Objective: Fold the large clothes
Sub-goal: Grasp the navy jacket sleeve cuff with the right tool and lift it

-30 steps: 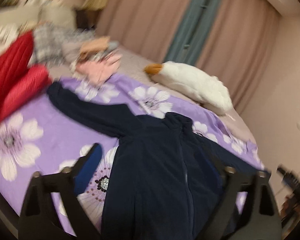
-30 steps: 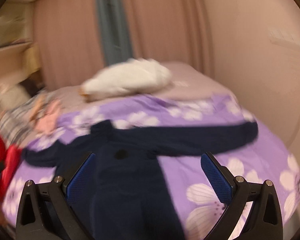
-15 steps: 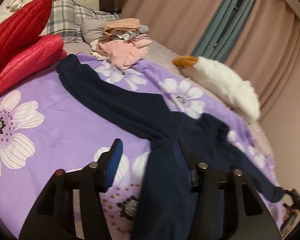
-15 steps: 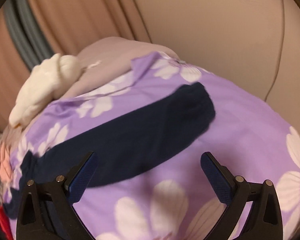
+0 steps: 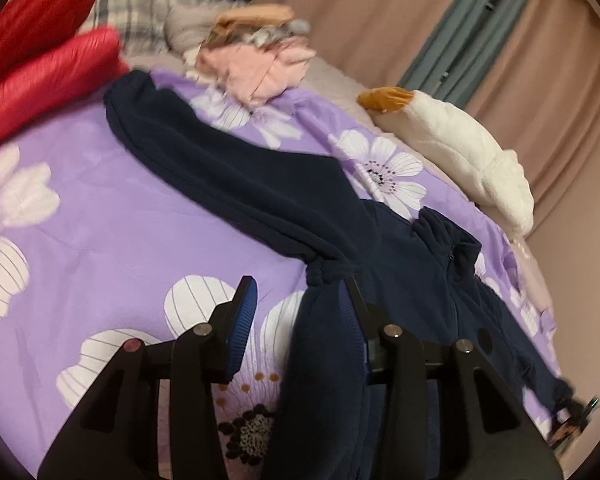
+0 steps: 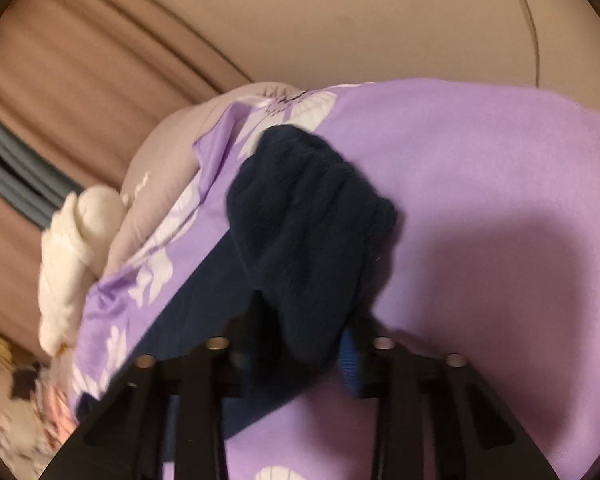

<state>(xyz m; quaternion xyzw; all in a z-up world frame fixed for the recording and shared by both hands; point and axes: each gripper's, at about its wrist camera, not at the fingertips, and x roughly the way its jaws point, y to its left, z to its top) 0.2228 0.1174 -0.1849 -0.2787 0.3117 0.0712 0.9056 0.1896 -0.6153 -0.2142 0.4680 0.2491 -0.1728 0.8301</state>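
Right gripper (image 6: 300,332) jaws just closed — clamped on the navy jacket's (image 5: 400,264) sleeve cuff (image 6: 312,216). Left gripper (image 5: 300,300) jaws just narrowed — side fold between them beside the armpit, left pad clear of cloth.

- No text, label, brand, number or sign can be read in either wrist view.
- The purple bedspread (image 5: 100,208) carries only printed white flowers, no lettering.

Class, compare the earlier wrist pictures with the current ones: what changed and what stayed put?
Both grippers came down onto the navy jacket. The right gripper closed on its sleeve cuff; the left gripper narrowed at the jacket's side edge. The plush goose and clothes pile stayed.
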